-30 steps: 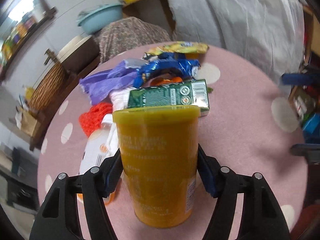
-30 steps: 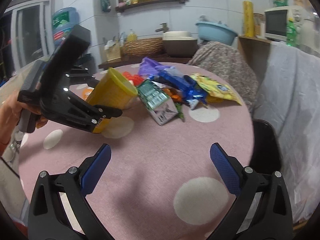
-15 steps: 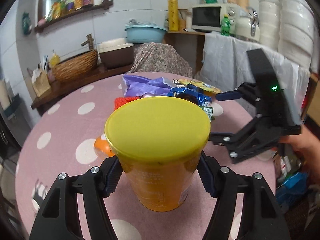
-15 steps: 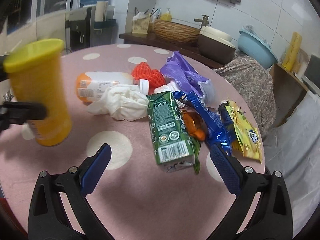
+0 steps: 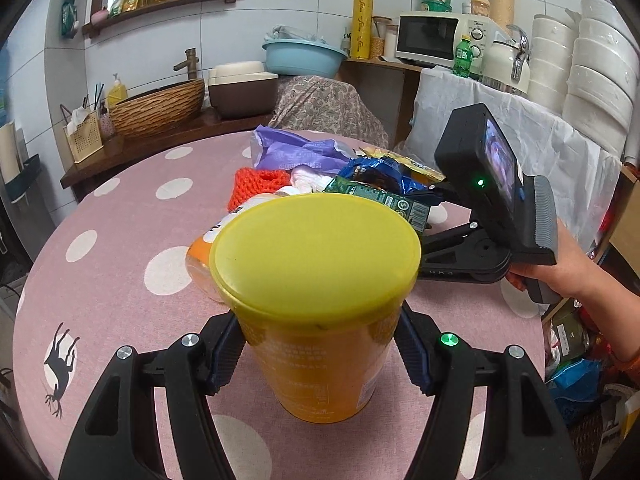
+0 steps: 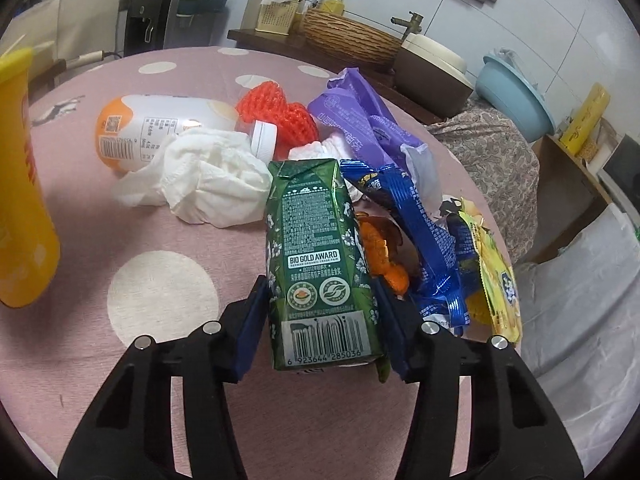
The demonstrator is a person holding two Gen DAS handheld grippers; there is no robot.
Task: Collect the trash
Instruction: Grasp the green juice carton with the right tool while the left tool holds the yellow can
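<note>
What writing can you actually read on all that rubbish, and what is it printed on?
"BIO GOLD AWARD": green carton.
"6 923644 285036": under the same carton's barcode.
Purple bag, white bottle, yellow cup: print too small or blurred to read.

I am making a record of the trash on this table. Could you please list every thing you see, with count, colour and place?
tall plastic cup: 1, yellow, in left gripper
drink carton: 1, green, lying between right gripper's pads
crumpled tissue: 1, white, left of carton
plastic bottle: 1, orange-white, lying behind tissue
foam net: 1, red-orange, beside bottle cap
snack wrappers: 3, purple, blue, yellow, right of carton
round table: 1, pink with white dots
left gripper: 1, black, blue pads
right gripper: 1, black, jaws just closing on carton
</note>
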